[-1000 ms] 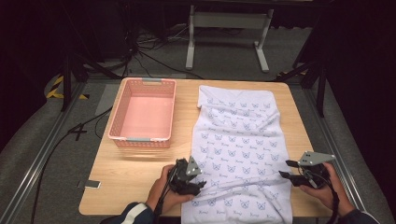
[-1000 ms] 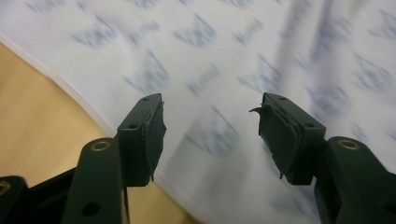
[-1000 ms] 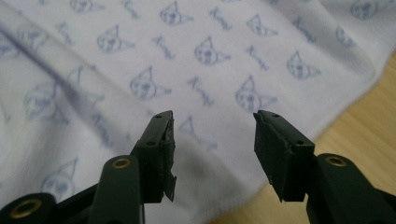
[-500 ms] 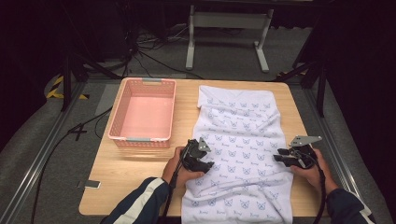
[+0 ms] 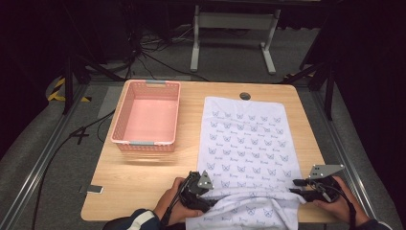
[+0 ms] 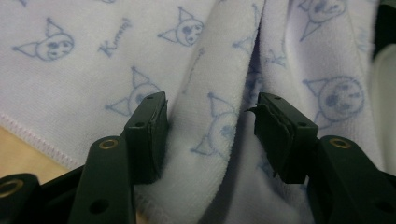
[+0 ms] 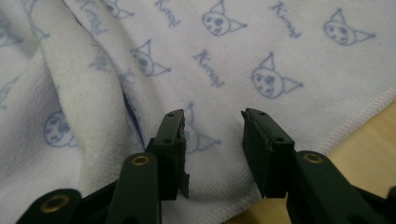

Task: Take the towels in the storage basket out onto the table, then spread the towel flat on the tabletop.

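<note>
At the near edge of the desk (image 5: 143, 191), the person's two hands hold the grippers at the two sides of a white towel (image 5: 246, 139) printed with small blue cat faces.

The left gripper (image 5: 207, 194) sits at the towel's near-left side. In the left gripper view a raised fold of the towel (image 6: 205, 140) stands between its jaws, which have just been closing a little; one pad (image 6: 156, 135) touches the cloth, while the other stands just clear of it, so the fold is not yet pinched.

The right gripper (image 5: 297, 187) is at the towel's near-right edge. In the right gripper view its jaws are apart over flat cloth (image 7: 215, 126) near the stitched hem, having just been opening slightly, with nothing clamped.

Between the two grippers the towel's near end is bunched up and hangs over the desk edge; beyond them it lies flat toward the far side. A pink basket (image 5: 125, 122) stands to the left, apart from the towel.
</note>
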Action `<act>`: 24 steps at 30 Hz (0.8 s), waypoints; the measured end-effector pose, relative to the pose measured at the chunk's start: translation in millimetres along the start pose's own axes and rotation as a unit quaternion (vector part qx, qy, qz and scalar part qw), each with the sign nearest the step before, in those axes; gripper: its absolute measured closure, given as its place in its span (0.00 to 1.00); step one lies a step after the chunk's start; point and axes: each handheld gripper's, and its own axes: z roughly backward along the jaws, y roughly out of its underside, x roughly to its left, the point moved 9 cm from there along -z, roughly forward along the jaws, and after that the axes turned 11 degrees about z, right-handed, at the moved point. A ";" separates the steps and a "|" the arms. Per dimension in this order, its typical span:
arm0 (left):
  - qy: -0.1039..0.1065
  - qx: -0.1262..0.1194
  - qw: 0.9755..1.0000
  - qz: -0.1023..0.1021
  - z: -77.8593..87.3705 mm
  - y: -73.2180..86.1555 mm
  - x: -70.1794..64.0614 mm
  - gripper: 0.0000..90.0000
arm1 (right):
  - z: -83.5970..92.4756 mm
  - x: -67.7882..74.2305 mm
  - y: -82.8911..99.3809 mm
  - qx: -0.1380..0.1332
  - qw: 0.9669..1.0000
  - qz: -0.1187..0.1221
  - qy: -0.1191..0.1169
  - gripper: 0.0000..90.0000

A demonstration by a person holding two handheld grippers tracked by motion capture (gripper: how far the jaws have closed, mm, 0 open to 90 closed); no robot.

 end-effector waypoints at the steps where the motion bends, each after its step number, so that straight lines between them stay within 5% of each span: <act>1: 0.007 -0.002 1.000 -0.002 1.9 0.3 -3.0 0.51 | 3.4 6.7 2.8 0.007 1.000 0.000 -0.009 0.66; 4: -0.001 -0.048 0.999 0.007 8.3 -22.0 3.5 0.42 | 11.1 4.9 0.7 0.014 1.000 0.016 0.012 0.60; 7: -0.019 -0.084 0.996 0.025 3.7 -58.6 23.8 0.36 | 14.6 -22.9 -10.8 -0.010 0.998 -0.006 0.056 0.57; 13: -0.049 -0.096 0.994 0.027 -12.7 -106.1 62.5 0.26 | 15.6 -81.0 -32.8 -0.060 0.990 -0.037 0.125 0.55; 19: -0.074 -0.105 0.991 0.047 -21.1 -130.2 98.4 0.28 | 6.7 -117.2 -46.7 -0.075 0.986 -0.058 0.135 0.55; 24: -0.117 -0.105 0.984 0.081 -27.6 -148.5 142.6 0.33 | -10.6 -158.4 -63.8 -0.067 0.983 -0.070 0.156 0.58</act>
